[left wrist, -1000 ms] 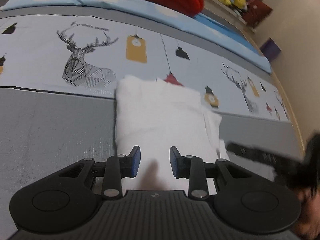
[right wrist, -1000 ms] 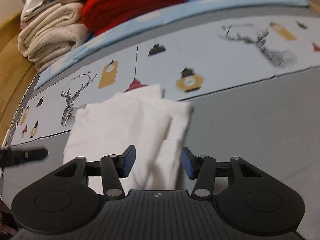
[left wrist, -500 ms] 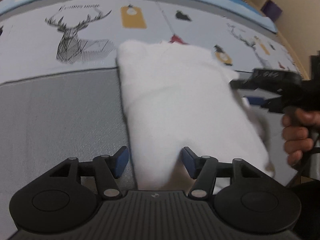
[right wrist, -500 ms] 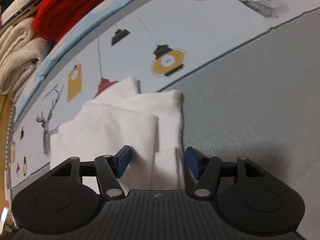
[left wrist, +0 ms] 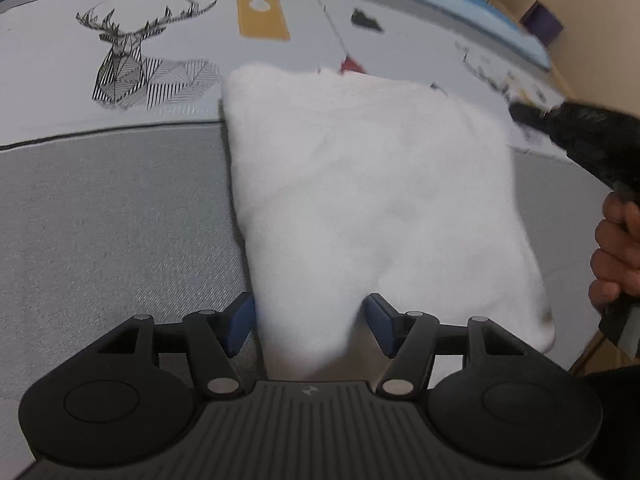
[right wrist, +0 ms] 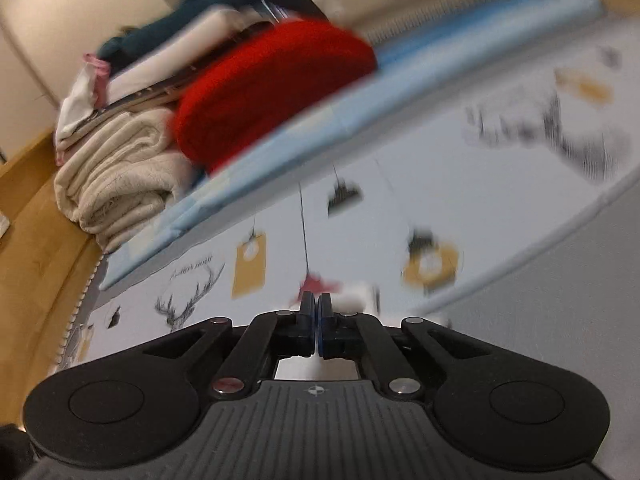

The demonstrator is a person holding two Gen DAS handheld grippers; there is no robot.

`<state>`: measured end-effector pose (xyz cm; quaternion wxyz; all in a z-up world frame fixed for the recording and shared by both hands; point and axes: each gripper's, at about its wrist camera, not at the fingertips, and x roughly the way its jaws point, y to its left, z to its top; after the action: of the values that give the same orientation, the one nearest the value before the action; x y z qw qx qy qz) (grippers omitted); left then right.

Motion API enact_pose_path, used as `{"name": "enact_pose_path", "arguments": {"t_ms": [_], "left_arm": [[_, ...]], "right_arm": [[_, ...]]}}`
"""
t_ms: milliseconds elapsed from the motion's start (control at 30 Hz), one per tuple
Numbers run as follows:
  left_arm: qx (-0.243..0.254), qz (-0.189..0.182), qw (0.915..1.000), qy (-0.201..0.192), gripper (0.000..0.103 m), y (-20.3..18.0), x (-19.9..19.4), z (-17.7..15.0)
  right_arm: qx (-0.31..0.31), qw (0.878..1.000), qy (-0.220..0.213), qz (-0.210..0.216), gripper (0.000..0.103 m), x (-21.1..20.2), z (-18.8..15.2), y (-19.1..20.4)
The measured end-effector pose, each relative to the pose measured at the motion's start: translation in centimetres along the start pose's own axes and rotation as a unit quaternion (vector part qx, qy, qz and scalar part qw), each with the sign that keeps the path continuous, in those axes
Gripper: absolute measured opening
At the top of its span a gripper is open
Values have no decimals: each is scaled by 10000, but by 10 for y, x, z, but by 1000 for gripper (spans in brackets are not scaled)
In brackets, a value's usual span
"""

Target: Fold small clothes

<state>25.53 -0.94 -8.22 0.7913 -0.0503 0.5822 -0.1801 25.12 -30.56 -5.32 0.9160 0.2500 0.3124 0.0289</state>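
In the left wrist view, the folded white garment lay on the printed bedsheet, filling more of the centre than a second before. The left gripper had spread its 2 fingers wider, the cloth's near edge between them, unpressed. At the right edge, the right gripper had swung up in a person's hand. In its own blurred view its fingers had just snapped together, empty.

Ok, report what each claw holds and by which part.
Left claw: nothing; its jaws, just opened, straddle the near corner of the white garment without pressing. Right claw: just shut at its right edge; whether it pinches cloth cannot be told.
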Motion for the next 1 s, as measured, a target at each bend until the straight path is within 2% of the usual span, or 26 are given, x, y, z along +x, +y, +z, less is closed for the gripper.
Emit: {"name": "enact_pose_path", "arguments": {"t_ms": [67,100,133,200,267,333,367,400,467,567,633,667,700,733,767,833,900,933,1000], "left_arm": [[34,-6,9999,132,67,-1,4,-2],[39,-38,9999,140,67,0,4,-2],[19,-70,9999,115,67,1,2,-2],[-96,-117,9999,9,67,7,-3,-1],[-237,-121,9996,-106,67,13,-7,1],[-433,-140,9988,-172,67,19,-10,2],[-508,-156,9984,-194,67,20,-10,2],[-563,-169,9980,-210,67,20,-11,2],[-615,-160,9978,-194,67,17,-9,3],[-600,-76,9981,-153,67,13,-6,1],[-603,-78,9981,-133,67,12,-5,0],[-602,-82,9981,-123,67,12,-4,0],[-599,-85,9981,-112,67,12,-4,0],[-590,-97,9982,-99,67,13,-4,0],[-583,-129,9982,-88,68,12,-3,-1],[-531,-208,9984,-57,72,9,-1,-1],[-356,-173,9992,78,72,4,4,-2],[-257,-94,9995,164,73,1,7,-3],[-183,-30,9996,224,73,-1,9,-3]], "right_arm": [[-503,9934,228,-1006,2,13,-5,2],[-478,9895,484,-1275,3,21,-7,-4],[-287,9887,645,-1322,3,24,-7,-12],[-13,9926,450,-1125,3,12,-2,-18],[-90,9964,328,-777,7,-1,1,-16],[-168,9969,664,-381,26,-4,-5,-13],[-154,9950,968,-212,41,-3,-9,-13],[-131,9913,1308,-38,47,0,-15,-13],[-321,9811,1905,75,47,8,-26,-9],[-890,9696,2268,-216,46,9,-42,3],[-946,9648,2441,-251,47,9,-49,2],[-1027,9639,2446,-231,43,7,-51,3],[-1130,9636,2418,-177,14,1,-51,4],[-1204,9631,2405,-42,6,-2,-51,5],[-1171,9652,2336,74,7,-5,-49,5],[-956,9764,1923,212,7,-20,-41,-2],[-708,9818,1757,158,7,-25,-36,-13],[-813,9788,1877,-50,7,-21,-38,-15],[-1133,9650,2338,-354,8,-7,-52,-16]]}}
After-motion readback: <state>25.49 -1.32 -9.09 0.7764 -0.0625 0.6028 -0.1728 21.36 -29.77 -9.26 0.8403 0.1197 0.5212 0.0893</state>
